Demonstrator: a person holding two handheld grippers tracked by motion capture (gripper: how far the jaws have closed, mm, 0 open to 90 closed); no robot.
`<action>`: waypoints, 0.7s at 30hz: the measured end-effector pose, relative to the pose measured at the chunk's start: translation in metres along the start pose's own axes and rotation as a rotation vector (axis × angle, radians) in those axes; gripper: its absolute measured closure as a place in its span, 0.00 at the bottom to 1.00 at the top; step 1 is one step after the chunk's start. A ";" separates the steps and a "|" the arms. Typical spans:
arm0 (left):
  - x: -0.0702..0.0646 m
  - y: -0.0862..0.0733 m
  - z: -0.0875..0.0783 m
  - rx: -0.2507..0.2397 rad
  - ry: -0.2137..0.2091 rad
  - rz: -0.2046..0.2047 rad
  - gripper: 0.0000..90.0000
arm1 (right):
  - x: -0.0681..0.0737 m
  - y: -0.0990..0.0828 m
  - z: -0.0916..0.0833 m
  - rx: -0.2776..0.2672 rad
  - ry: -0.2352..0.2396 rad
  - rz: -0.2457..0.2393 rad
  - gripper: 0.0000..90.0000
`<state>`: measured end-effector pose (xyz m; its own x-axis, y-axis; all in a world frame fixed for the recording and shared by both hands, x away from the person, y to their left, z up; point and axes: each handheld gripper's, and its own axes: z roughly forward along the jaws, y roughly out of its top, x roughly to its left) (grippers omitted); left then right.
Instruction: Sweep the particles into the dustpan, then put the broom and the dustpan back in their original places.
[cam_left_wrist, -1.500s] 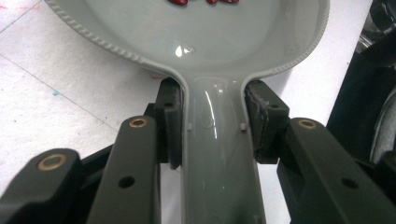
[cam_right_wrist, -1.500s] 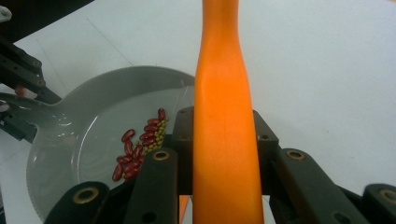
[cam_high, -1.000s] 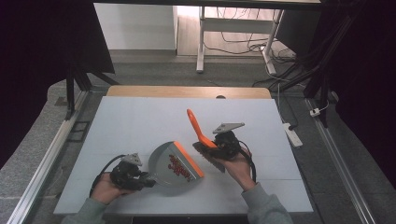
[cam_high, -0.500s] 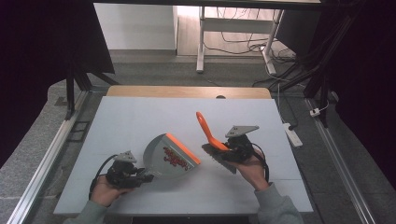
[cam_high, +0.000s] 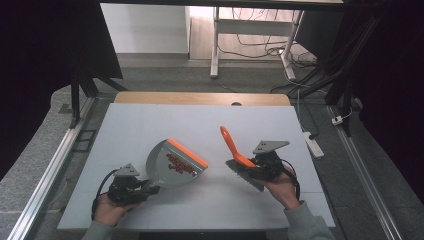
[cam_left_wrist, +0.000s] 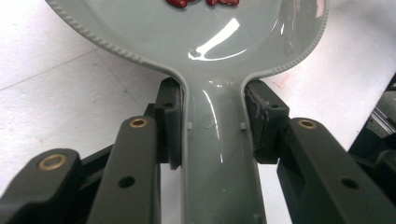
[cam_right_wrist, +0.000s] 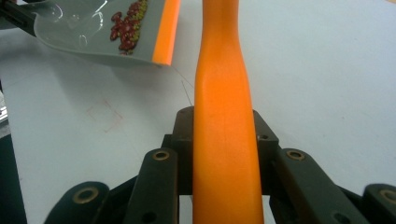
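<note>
Two grips tight: left gripper (cam_high: 150, 189) on dustpan (cam_high: 172, 165) handle, right gripper (cam_high: 252, 169) on brush (cam_high: 235, 150).
Beans (cam_high: 179, 164) near orange lip; tipping pan rightward risks spill onto table (cam_high: 150, 125).

Each hand carries a black two-jaw gripper, the left gripper (cam_high: 131, 190) and the right gripper (cam_high: 264, 166), both topped by a grey three-cornered plate (cam_high: 270, 146). A black cable (cam_high: 101, 184) loops from the left one, another (cam_high: 293, 175) from the right. Close up, the jaws are matte black linked bars with brass-coloured pivot bushings (cam_left_wrist: 137, 123) and small round holes; the rubbery pads (cam_left_wrist: 263, 122) look scuffed. The person wears grey-green long sleeves (cam_high: 310, 226).
</note>
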<state>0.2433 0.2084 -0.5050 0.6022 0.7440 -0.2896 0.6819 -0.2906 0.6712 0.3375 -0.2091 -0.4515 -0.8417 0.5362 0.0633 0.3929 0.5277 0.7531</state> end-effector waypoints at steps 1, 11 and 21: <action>0.000 0.000 0.000 -0.002 0.001 -0.002 0.68 | -0.001 -0.001 -0.002 0.000 -0.002 0.001 0.79; 0.002 0.000 -0.003 -0.020 0.032 -0.027 0.68 | -0.009 -0.016 -0.014 0.004 -0.026 0.046 0.79; 0.007 -0.001 -0.004 -0.043 0.082 -0.085 0.68 | -0.018 -0.023 -0.018 0.000 -0.019 0.079 0.79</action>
<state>0.2448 0.2163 -0.5049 0.5060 0.8120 -0.2908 0.7094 -0.2001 0.6758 0.3371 -0.2429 -0.4579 -0.8007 0.5889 0.1101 0.4581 0.4833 0.7460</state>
